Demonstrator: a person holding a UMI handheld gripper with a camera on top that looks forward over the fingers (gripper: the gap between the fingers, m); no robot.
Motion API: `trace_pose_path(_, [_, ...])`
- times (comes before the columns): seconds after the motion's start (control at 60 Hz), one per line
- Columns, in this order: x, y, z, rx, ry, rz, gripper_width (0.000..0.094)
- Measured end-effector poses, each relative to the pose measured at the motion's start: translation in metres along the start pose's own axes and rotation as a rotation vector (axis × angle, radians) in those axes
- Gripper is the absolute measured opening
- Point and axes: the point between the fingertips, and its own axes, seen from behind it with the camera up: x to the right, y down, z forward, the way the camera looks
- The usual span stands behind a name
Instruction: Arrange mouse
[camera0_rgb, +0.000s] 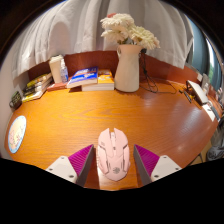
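A pale pink computer mouse (112, 152) lies on the wooden table (60, 122), its tail end towards me. My gripper (112, 155) is low over the table with the mouse between its two fingers. The magenta pads (82, 162) stand close at either side of the mouse, with a thin gap showing on each side. The mouse rests on the table on its own.
A white vase of pale flowers (127, 66) stands at the back of the table. Stacked books (90, 78) and a small carton (59, 68) lie left of it. A round blue-white disc (17, 132) sits at the left edge. Some devices (200, 92) sit at the far right.
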Motion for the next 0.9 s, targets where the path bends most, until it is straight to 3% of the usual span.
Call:
trace_pose_path(0.067, [-0.003,-0.007,0.011,0.003,-0.018,-0.005,0.0705])
trace_pose_path(0.133, [-0.004,-0.01,0.018,-0.003,-0.031,-0.002,0.0554])
trace_pose_path(0.35, [-0.006,-0.008,0.02,-0.067,-0.018,0.011,0.0384])
trace_pose_path(0.467, [-0.006,-0.017,0.015,-0.121,-0.001,0.034,0.0381])
trace_pose_path(0.583, [-0.018,-0.086,-0.016,-0.021,0.025,0.065,0.0386])
trace_pose_path(0.75, [-0.092,-0.195,-0.086,0.161,-0.017,0.088,0.0385])
trace_pose_path(0.9, [-0.199,-0.241,-0.142,0.27,-0.098,0.06,0.0386])
